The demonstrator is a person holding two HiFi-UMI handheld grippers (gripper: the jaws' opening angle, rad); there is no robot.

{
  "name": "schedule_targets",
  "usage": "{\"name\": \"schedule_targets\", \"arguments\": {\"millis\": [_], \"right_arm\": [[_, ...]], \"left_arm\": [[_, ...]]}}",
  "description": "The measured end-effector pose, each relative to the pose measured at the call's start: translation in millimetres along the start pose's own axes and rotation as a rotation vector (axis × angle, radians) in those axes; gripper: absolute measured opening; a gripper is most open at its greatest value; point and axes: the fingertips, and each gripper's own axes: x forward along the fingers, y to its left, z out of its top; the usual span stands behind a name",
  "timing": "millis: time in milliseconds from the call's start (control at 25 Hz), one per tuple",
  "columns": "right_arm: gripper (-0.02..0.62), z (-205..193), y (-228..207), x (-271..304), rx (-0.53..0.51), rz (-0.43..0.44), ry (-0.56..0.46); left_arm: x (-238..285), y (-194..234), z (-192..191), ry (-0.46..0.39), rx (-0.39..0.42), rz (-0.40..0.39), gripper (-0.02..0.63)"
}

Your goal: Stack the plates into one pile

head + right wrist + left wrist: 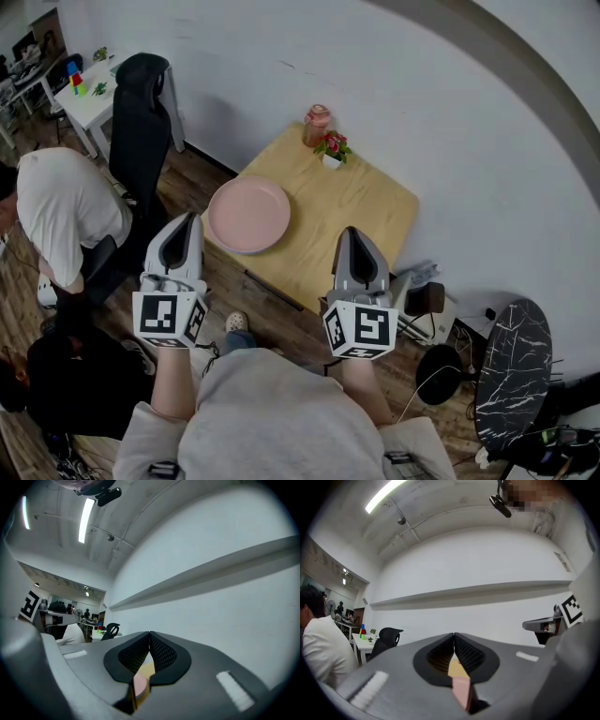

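Nearest to the head camera is the person's grey sweater (272,417), with both forearms reaching forward out of it. Each hand carries a gripper whose marker cube faces up. The left gripper (192,219) has its two jaws pressed together at the tips, and nothing is between them. The right gripper (350,232) is the same: its jaws are closed tip to tip and it holds nothing. Both grippers are in the air above the wooden floor (272,314), side by side but well apart, and both point toward the table.

Just beyond their tips stands the square yellow table (361,202). The pink plate (248,214) lies on its near left part, close to the edge and just ahead of the left gripper. I cannot tell whether it is one plate or several in a pile. At the far corner of the table are a small potted plant (333,148) with red flowers and, touching or just behind it, a pink jar (317,125).

To the left, a person in a white shirt (70,211) bends beside a black office chair (141,112). Behind everything is the white wall (422,103).
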Motion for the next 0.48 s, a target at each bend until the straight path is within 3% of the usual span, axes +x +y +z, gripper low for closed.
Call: {"name": "schedule_targets", "arguments": {"millis": [480], "right_arm": [[0.005,3.4,-3.9,-6.1,0.0,0.002,-0.011]], "left_arm": [[0.4,-9.9,3.3,-0.014,0.012,-0.021,0.06]]}}
